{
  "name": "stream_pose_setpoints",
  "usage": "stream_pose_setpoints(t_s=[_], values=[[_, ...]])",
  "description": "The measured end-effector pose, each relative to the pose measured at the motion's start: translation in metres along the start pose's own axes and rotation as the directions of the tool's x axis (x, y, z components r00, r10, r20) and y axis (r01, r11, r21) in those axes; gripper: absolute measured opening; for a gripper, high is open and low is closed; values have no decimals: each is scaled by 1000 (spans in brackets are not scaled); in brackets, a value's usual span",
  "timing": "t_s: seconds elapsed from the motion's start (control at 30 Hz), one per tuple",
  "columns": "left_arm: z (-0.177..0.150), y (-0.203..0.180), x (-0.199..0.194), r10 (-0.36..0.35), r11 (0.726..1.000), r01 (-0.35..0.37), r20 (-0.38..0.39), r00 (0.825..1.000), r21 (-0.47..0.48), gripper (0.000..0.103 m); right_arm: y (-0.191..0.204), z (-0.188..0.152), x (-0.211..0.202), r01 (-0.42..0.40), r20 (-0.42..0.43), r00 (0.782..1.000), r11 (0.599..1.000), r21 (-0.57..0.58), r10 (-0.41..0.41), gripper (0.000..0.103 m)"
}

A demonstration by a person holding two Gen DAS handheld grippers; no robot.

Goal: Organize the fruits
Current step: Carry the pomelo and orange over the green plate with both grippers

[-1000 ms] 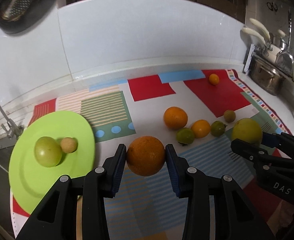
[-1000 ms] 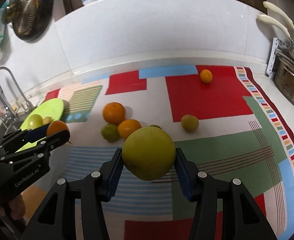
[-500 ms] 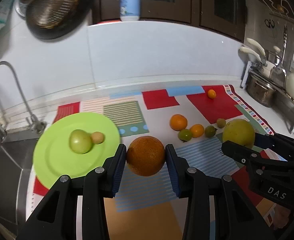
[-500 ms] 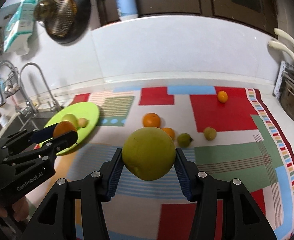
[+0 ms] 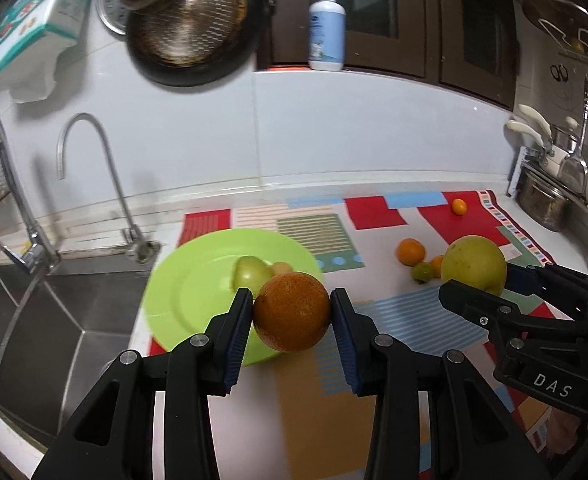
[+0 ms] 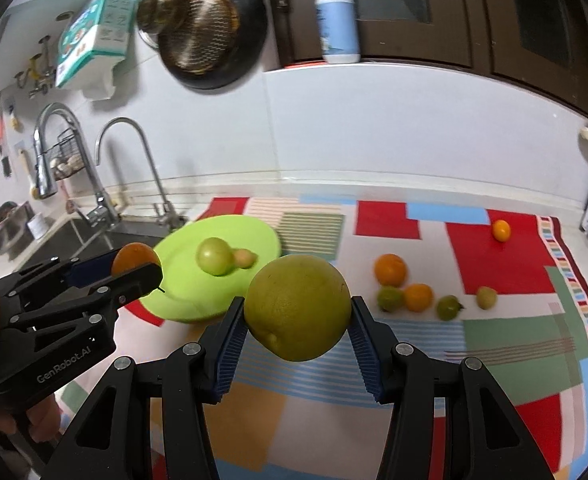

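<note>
My left gripper (image 5: 292, 312) is shut on an orange (image 5: 292, 311) and holds it in the air over the near edge of the green plate (image 5: 190, 280). The plate holds a green fruit (image 5: 250, 270) and a small tan fruit (image 5: 282, 268). My right gripper (image 6: 297, 308) is shut on a large yellow-green citrus (image 6: 297, 307), held above the mat to the right of the plate (image 6: 182, 248). Several small oranges and green fruits lie on the patterned mat (image 6: 493, 260), among them an orange (image 6: 390, 270) and a far small one (image 6: 501, 231).
A steel sink (image 5: 26, 312) with taps (image 5: 110, 184) lies left of the plate. A pan (image 5: 190, 24) and a soap bottle (image 5: 325, 28) are on the back wall. Pots (image 5: 541, 196) stand at the right end of the counter.
Both grippers have risen and pulled back from the counter with their fruits held. The plate now sits nearer the middle of the views, and the sink and wall have come into view.
</note>
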State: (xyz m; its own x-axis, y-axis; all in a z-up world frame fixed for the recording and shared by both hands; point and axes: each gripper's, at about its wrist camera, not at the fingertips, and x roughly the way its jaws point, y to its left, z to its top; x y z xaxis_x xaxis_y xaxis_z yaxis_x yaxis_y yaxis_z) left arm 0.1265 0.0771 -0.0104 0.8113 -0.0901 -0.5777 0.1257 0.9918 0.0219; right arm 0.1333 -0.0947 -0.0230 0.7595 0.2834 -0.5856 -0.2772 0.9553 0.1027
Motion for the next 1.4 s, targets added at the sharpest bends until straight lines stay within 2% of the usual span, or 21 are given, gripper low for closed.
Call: stream_pose_setpoints(t_s=[0.33,0.63,1.1,1.4], values=[[-4,47,1,39,999,-39,3,999,-17,40,46,10,23,-55,7,998,998,-40,55,52],[-4,77,25,28,999,-28,-16,999,-18,40,76,17,57,-87,-33,996,994,-72,85,51],[-17,103,86,-2,999,-2,-117,993,-36,40,93,14,123,-122,-142,984,988,-95,107,52],[-20,107,106,-4,999,-2,-152,988,-37,41,92,11,146,-127,-184,977,989,-78,111,52]])
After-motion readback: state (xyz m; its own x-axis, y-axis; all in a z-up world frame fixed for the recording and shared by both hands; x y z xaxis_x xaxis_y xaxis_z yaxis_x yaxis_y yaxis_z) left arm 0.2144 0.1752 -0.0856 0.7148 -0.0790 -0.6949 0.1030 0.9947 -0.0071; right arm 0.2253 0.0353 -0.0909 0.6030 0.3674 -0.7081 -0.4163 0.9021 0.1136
